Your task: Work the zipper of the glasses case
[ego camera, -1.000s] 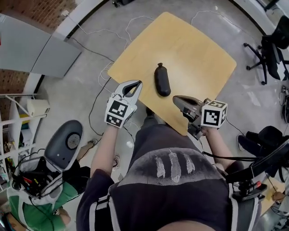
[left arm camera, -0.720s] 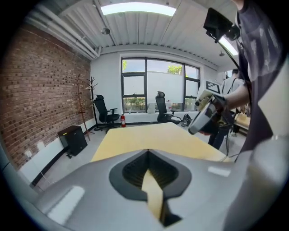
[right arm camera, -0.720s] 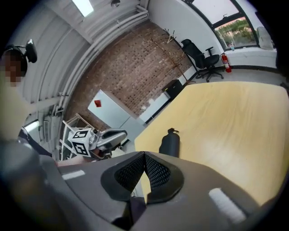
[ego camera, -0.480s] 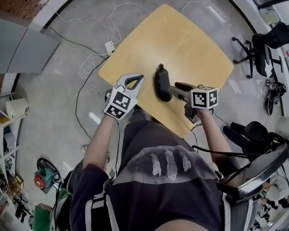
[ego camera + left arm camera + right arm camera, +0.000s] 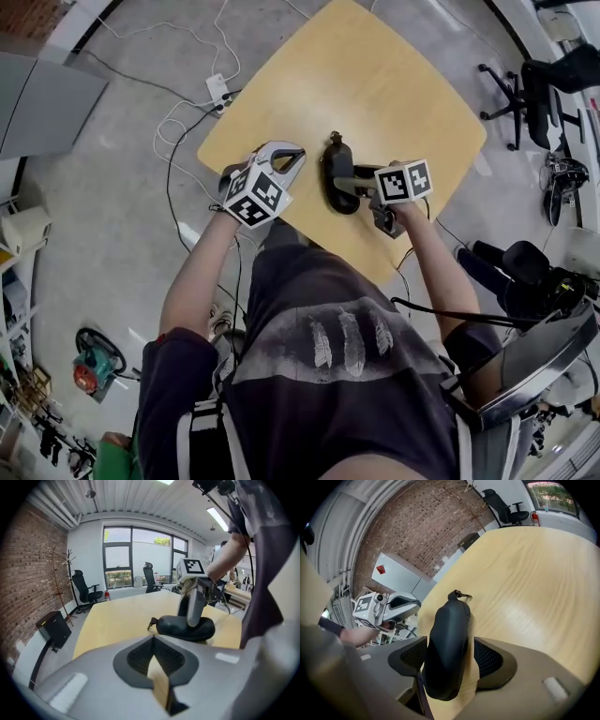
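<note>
A black glasses case (image 5: 336, 174) lies on the wooden table (image 5: 403, 84), its zipper pull (image 5: 461, 594) at the far end. My right gripper (image 5: 346, 181) straddles the near half of the case (image 5: 447, 644); its jaws have just been opening, and the pads stand on either side with small gaps. My left gripper (image 5: 292, 156) is shut with nothing in it, just left of the case over the table's edge. In the left gripper view its closed tips (image 5: 152, 638) point at the case (image 5: 185, 627) and the pull (image 5: 151, 623).
The table's near edge runs just below both grippers. Cables and a power strip (image 5: 217, 87) lie on the floor at the left. Office chairs (image 5: 539, 84) stand at the right. The person's torso fills the lower middle of the head view.
Both grippers came down towards the table. The right one slid left onto the case and its jaws opened round it. The left one moved in beside the case, still shut.
</note>
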Demonstrator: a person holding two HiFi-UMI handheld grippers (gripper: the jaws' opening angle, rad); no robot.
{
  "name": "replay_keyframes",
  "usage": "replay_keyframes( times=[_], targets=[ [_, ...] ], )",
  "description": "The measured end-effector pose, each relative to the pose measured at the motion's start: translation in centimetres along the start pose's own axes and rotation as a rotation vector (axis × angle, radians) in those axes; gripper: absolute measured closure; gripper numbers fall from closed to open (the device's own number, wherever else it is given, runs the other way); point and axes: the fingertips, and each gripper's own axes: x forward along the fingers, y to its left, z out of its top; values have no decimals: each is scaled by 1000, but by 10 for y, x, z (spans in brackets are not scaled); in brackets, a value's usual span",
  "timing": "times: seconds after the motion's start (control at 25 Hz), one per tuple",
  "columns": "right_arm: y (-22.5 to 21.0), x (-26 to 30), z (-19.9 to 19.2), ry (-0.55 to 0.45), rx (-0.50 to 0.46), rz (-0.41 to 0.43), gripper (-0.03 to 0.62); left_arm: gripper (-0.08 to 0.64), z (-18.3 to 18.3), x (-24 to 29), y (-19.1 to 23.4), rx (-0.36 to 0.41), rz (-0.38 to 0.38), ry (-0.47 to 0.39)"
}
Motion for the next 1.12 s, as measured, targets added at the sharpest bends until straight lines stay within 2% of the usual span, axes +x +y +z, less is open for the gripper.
replay_keyframes(
  times=[0.16, 0.28, 0.32, 0.36, 0.52, 0.6, 0.64, 0.68, 0.72, 0.88, 1.0, 1.12],
  targets=[
    [2, 8, -5, 23, 46, 58, 273, 558, -5, 13, -5, 41, -49, 27],
    [3, 10, -4, 27, 56, 91, 282, 558, -11, 16, -5, 40, -61, 34],
    [4, 10, -4, 28, 65, 110, 289, 558, -13, 16, -6, 37, -61, 37],
    [6, 11, -5, 26, 72, 130, 322, 558, -14, 17, -6, 36, -61, 40],
    [11, 9, -4, 6, 49, 161, 338, 558, -14, 17, -11, 37, -78, 52],
    [16, 2, -1, -12, 24, 180, 342, 554, -12, 15, -20, 18, -138, 49],
    [22, -3, 1, -26, 8, 200, 342, 433, -11, 13, -26, 4, -178, 49],
    [30, -8, 3, -40, -8, 228, 344, 347, -9, 11, -31, -6, -211, 52],
    [39, -14, 4, -50, -26, 261, 344, 327, -8, 9, -35, -5, -230, 59],
    [67, -35, 1, -53, -105, 343, 344, 322, 0, 0, -41, 67, -236, 81],
    [73, -47, -3, -56, -142, 348, 344, 335, 9, -6, -50, 132, -255, 98],
    [73, -55, -11, -58, -176, 336, 344, 378, 16, -7, -63, 181, -279, 122]
  ],
)
